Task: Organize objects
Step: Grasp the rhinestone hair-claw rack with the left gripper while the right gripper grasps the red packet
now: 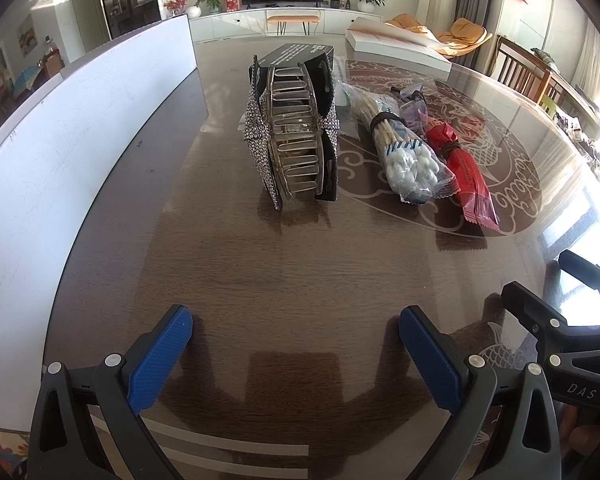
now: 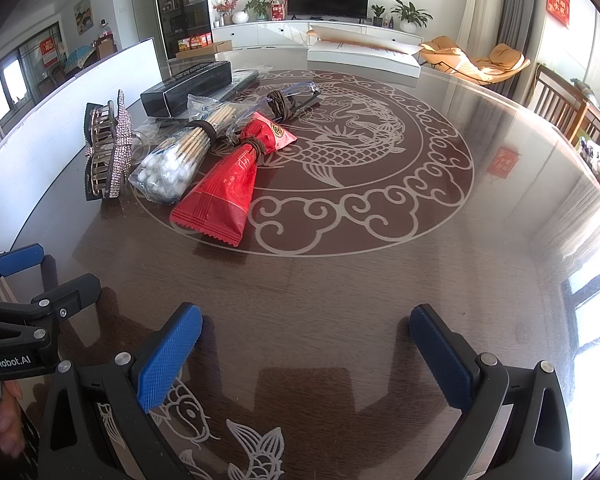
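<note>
A rhinestone hair claw (image 1: 292, 132) lies on the round brown table (image 1: 240, 280), straight ahead of my left gripper (image 1: 296, 336), which is open and empty, well short of it. To its right lie a bag of cotton swabs (image 1: 404, 152) bound with a brown hair tie, and a red packet (image 1: 468, 172) bound the same way. Behind them sit a black box (image 1: 296, 54) and a clear tied item (image 1: 414, 100). In the right wrist view the claw (image 2: 108, 148), swabs (image 2: 176, 156), red packet (image 2: 224, 188) and black box (image 2: 188, 86) lie at far left. My right gripper (image 2: 306, 336) is open and empty.
A white board (image 1: 60, 160) stands along the table's left edge. A white flat box (image 2: 360, 56) lies at the table's far side. Wooden chairs (image 2: 560, 104) stand at the right. The left gripper (image 2: 28, 280) shows in the right wrist view.
</note>
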Available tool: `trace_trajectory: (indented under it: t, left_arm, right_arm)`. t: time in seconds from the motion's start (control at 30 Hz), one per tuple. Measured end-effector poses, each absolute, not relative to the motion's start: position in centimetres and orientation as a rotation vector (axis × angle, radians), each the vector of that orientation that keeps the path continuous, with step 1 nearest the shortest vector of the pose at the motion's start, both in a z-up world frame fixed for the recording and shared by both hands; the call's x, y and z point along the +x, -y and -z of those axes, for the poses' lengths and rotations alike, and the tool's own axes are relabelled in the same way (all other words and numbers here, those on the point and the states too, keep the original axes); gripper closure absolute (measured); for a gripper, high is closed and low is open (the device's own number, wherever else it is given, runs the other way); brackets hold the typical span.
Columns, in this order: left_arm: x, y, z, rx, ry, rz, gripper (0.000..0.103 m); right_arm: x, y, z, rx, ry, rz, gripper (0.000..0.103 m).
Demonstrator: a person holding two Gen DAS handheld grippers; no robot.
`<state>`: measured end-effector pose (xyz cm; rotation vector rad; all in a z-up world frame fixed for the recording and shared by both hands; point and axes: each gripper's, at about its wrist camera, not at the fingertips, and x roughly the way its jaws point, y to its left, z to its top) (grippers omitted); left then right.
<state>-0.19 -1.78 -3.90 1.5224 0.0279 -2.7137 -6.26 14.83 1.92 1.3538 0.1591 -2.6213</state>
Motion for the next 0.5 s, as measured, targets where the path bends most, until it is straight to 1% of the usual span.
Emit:
trace_trajectory:
  t: [0.13, 0.23, 0.3, 0.37, 0.4, 0.43, 0.47, 0.5]
  left_arm:
    - [-0.2, 1.7, 3.9, 1.516, -0.032, 2.716, 0.0]
    - [-0.2, 1.7, 4.0, 1.512, -0.031, 2.717, 0.0]
    - [-0.2, 1.7, 4.0, 1.51, -0.032, 2.716, 0.0]
    - [-0.2, 1.7, 4.0, 1.504, -0.036, 2.713, 0.0]
    - [-0.3, 1.8, 4.0, 1.5, -0.04, 2.709, 0.0]
    - [-0.2, 1.9, 4.0, 1.496, -0.046, 2.705, 0.0]
    - [-0.2, 2.0, 4.0, 1.492, -0.052, 2.698, 0.0]
    - [-0.2, 2.3, 3.9, 1.488, -0.06, 2.69, 0.0]
  right_arm:
    - [-6.4, -14.8, -1.9, 1.355, -0.16, 2.615, 0.0]
    - [-7.5, -15.1, -2.3, 1.422, -0.182, 2.537, 0.0]
    - [-8.7, -16.4, -3.9, 1.362, -0.078, 2.574, 0.001]
    - [-10.8, -16.9, -5.3, 1.345, 0.007, 2.577, 0.007]
    - [-12.2, -16.8, -5.6, 1.361, 0.035, 2.55, 0.016]
    - [-13.6, -16.3, -5.7, 1.379, 0.056, 2.514, 0.023]
    - [-14.9, -15.6, -5.6, 1.394, 0.065, 2.48, 0.025]
    - [-16.1, -14.8, -5.3, 1.41, 0.064, 2.448, 0.031]
